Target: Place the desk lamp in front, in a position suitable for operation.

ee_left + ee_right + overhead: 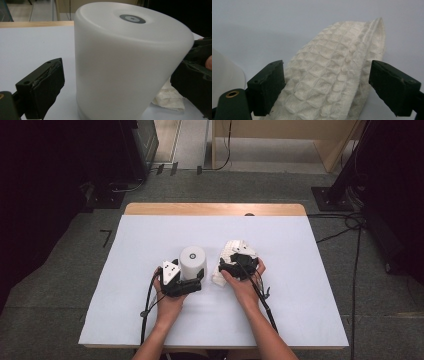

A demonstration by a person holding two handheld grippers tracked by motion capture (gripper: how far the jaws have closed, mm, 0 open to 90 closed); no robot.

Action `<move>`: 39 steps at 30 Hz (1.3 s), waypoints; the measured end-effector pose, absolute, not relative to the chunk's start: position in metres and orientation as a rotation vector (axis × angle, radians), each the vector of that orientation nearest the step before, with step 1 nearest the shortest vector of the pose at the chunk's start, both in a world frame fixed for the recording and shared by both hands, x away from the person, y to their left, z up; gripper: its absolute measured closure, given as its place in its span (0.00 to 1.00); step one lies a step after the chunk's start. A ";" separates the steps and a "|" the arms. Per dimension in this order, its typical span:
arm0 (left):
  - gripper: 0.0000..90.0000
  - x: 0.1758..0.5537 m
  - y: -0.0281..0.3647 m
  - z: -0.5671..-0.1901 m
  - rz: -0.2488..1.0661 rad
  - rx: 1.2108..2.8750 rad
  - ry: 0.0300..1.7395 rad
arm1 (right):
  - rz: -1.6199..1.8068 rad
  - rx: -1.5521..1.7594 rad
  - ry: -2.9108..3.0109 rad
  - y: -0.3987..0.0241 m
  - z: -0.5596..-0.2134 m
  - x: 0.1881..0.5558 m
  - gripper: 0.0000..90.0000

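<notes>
While the white cylinder (pixel 193 262) stands upright near the middle of the tabletop (pixel 280 320), its long axis runs vertical and its flat top, marked with a small grey ring, faces up. Seen from the high view, the waffle-weave cloth (pixel 231 251) lies just beside the cylinder at 3 o'clock, bunched into a strip whose long axis runs from about 7 o'clock to 1 o'clock, the far end pointing toward the table's back edge. Cloth and cylinder appear close, but contact between them cannot be confirmed.

Left tool (pixel 189 284) sits at the cylinder's 6 o'clock side; in the left gripper view its jaws stand wide on either side of the cylinder wall (pixel 125 70), the left pad clear of it, contact on the right not discernible. Reading: open, no grip.

Right tool (pixel 327 87) is over the cloth (pixel 332 75); its jaws are spread wide with the cloth between them, pads not pressing on the fabric. Reading: open.
</notes>
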State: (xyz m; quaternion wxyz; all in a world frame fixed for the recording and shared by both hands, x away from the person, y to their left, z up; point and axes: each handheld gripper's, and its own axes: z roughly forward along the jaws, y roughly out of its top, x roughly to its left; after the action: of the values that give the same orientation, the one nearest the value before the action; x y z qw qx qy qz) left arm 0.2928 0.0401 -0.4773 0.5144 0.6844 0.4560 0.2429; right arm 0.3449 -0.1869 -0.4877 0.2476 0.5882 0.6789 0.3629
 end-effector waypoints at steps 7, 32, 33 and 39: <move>0.05 0.296 0.036 -0.479 0.591 1.650 1.067 | 0.962 1.620 1.916 -0.186 -0.491 0.349 0.21; 0.06 0.304 0.030 -0.479 0.588 1.687 1.073 | 1.143 1.492 1.858 -0.208 -0.471 0.314 0.86; 0.07 0.304 0.030 -0.479 0.588 1.687 1.073 | 1.143 1.492 1.858 -0.208 -0.471 0.314 0.86; 0.09 0.302 0.030 -0.478 0.634 1.695 1.051 | 1.176 1.417 1.824 -0.224 -0.458 0.289 0.86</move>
State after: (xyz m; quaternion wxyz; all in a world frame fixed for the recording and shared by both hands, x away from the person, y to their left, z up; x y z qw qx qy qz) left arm 0.3023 0.0299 -0.4780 0.5007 0.7010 0.4348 0.2623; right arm 0.2889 -0.2236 -0.4580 0.2716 0.5262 0.6773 0.4366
